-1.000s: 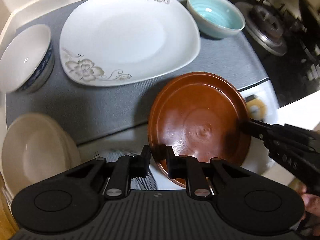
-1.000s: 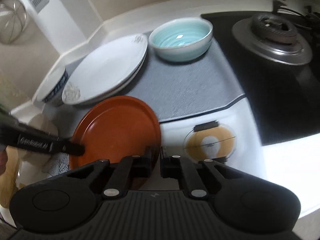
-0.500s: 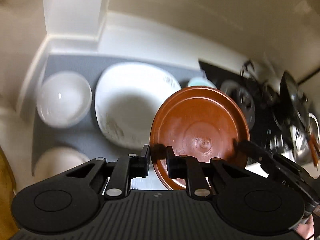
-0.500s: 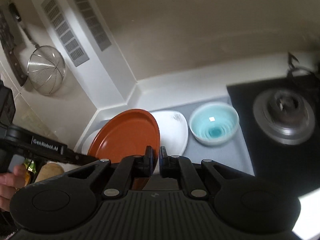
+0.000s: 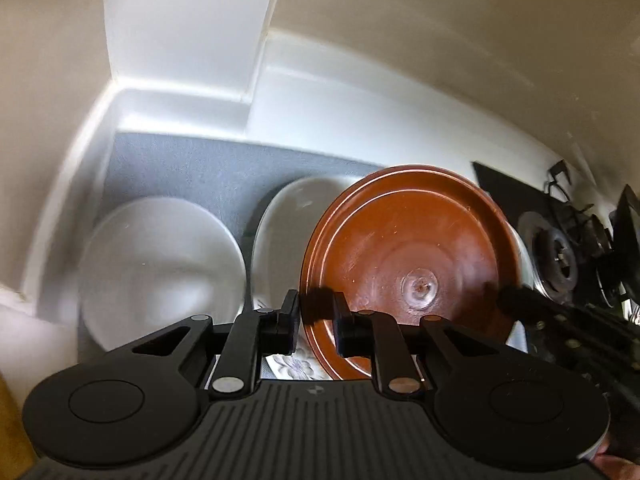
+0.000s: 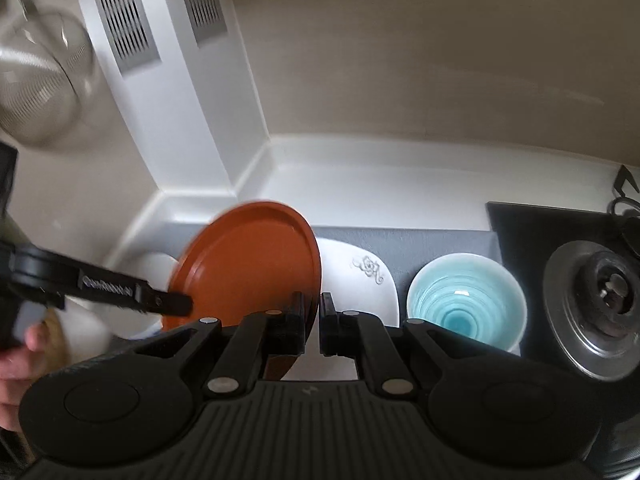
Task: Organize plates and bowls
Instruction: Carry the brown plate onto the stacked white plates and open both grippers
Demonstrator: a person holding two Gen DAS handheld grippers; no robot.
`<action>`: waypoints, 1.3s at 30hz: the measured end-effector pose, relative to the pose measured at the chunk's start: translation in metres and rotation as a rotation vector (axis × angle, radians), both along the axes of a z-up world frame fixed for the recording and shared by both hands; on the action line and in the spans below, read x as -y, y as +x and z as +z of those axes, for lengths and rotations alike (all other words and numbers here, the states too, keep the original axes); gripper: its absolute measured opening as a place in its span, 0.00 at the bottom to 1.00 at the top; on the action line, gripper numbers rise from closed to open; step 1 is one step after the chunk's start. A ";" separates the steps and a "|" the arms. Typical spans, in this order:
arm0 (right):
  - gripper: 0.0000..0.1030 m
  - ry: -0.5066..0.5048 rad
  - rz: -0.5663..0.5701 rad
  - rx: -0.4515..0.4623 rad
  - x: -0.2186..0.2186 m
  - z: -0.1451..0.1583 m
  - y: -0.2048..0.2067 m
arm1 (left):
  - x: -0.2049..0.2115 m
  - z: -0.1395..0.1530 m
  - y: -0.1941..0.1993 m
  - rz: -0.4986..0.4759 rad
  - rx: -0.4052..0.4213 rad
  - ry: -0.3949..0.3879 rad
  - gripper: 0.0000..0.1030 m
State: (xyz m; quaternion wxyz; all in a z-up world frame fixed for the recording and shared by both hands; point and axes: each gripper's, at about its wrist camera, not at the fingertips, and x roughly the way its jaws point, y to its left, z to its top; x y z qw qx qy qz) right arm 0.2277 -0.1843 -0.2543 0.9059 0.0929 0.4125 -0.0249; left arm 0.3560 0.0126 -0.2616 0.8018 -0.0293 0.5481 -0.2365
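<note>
Ahead, a beige wall (image 6: 400,60) meets a white countertop (image 6: 360,176); a vented white column (image 6: 160,60) rises ahead-left, a black stove (image 6: 560,240) ahead-right.

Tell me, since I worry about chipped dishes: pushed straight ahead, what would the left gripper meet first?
Probably the white flower-patterned plate on the grey mat, just beyond the brown plate the left gripper grips; depth is unclear.

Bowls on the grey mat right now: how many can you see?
2. A plain white ceramic bowl sits at the mat's left end; a pale turquoise glazed bowl sits at its right end, beside the stove. The raised brown plate may hide others.
</note>
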 end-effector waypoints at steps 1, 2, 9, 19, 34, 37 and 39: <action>0.07 0.002 -0.012 -0.022 0.003 -0.011 0.004 | 0.001 -0.006 0.003 -0.006 -0.001 -0.003 0.17; 0.07 0.019 -0.030 -0.039 0.007 -0.021 0.007 | 0.004 -0.013 0.005 -0.016 0.004 0.002 0.17; 0.08 0.031 -0.078 -0.105 0.011 -0.053 0.019 | 0.016 -0.045 0.014 -0.050 0.024 0.036 0.15; 0.22 0.090 -0.121 -0.097 0.018 -0.073 0.006 | 0.010 -0.054 0.021 -0.066 0.021 -0.005 0.06; 0.11 0.237 -0.026 -0.027 0.031 -0.071 0.010 | 0.039 -0.042 -0.001 -0.039 0.069 0.100 0.06; 0.02 0.231 0.064 0.018 0.030 -0.057 0.002 | 0.032 -0.024 -0.010 0.010 0.086 0.086 0.06; 0.02 0.252 0.093 0.007 0.033 -0.057 -0.001 | 0.021 -0.012 -0.017 0.053 0.105 0.085 0.07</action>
